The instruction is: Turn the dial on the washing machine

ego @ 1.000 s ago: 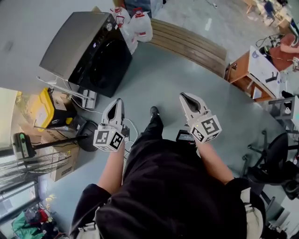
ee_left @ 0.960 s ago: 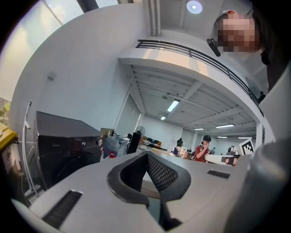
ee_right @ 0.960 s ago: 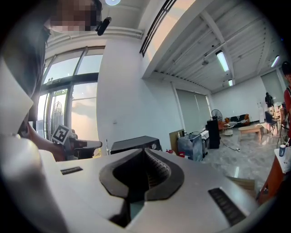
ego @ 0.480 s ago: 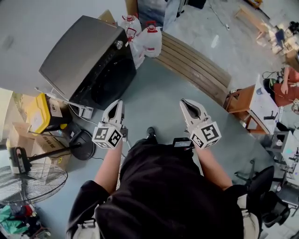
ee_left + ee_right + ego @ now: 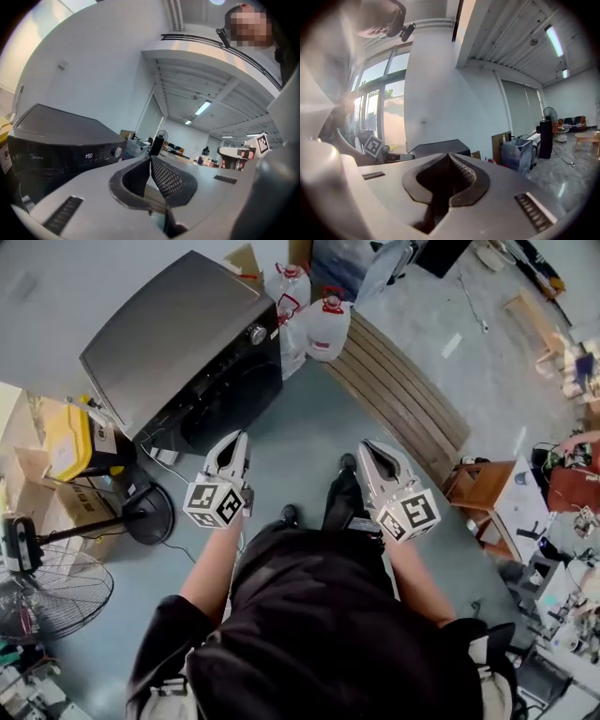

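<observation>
The dark washing machine (image 5: 178, 362) stands on the floor at the upper left of the head view, with its silver dial (image 5: 256, 334) at the top right corner of its front. In the left gripper view the machine (image 5: 56, 140) sits to the left with the dial (image 5: 116, 152) beside a lit display. My left gripper (image 5: 236, 441) is shut and empty, held in the air short of the machine's front. My right gripper (image 5: 371, 448) is also shut with nothing in it, off to the right of the machine. The machine's top (image 5: 438, 147) shows beyond the right gripper's tips.
Plastic jugs (image 5: 325, 324) stand right of the machine by a wooden bench (image 5: 403, 399). A yellow box (image 5: 70, 442), a floor fan (image 5: 47, 587) and cables (image 5: 150, 451) lie to the left. A desk (image 5: 487, 498) and clutter crowd the right side.
The person has walked closer to the washing machine; it now sits larger and nearer both grippers. Both grippers stay shut in front of the body.
</observation>
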Action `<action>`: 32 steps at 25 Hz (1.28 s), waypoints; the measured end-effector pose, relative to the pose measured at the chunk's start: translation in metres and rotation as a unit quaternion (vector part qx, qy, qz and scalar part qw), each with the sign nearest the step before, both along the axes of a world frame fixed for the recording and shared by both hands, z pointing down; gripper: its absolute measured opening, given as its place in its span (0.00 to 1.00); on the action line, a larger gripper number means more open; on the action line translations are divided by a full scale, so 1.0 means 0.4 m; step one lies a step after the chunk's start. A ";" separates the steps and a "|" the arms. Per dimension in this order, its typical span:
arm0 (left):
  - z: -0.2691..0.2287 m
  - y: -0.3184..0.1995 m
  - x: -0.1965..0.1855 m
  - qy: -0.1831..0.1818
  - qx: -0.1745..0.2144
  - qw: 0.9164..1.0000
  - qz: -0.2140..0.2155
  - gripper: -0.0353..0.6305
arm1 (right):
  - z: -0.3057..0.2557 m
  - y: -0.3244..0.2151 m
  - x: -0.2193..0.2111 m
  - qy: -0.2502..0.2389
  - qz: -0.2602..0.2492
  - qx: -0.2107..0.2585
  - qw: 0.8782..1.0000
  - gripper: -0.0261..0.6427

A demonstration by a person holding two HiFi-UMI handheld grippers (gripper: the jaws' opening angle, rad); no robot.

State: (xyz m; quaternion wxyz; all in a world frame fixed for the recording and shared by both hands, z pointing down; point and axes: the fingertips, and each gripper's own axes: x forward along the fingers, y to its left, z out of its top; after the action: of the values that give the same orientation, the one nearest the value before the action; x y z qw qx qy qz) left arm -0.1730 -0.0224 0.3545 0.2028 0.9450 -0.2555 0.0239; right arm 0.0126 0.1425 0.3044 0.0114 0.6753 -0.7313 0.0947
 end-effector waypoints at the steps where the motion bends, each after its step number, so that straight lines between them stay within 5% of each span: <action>1: 0.008 -0.020 0.013 -0.008 0.002 1.000 -0.010 0.08 | 0.007 -0.024 0.023 -0.005 -0.006 0.000 1.000 0.08; 7: 0.025 -0.132 0.134 -0.072 0.051 0.993 -0.078 0.08 | 0.053 -0.186 0.169 -0.020 -0.076 -0.015 0.997 0.08; 16: 0.059 -0.290 0.326 -0.119 0.057 0.976 -0.174 0.14 | 0.064 -0.444 0.329 -0.017 -0.214 -0.017 0.976 0.08; 26: 0.195 -0.441 0.422 -0.152 0.045 0.948 -0.276 0.35 | 0.173 -0.657 0.369 -0.033 -0.289 -0.019 0.957 0.08; 32: 0.309 -0.535 0.423 -0.141 0.030 0.929 -0.341 0.45 | 0.291 -0.768 0.338 -0.018 -0.313 -0.020 0.950 0.08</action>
State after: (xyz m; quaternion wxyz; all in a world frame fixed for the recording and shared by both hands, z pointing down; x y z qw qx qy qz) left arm -0.0037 -0.2363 0.4781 0.1322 0.7932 -0.5892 0.0791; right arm 0.1478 -0.1647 0.4207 0.0405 0.4108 -0.9038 0.1127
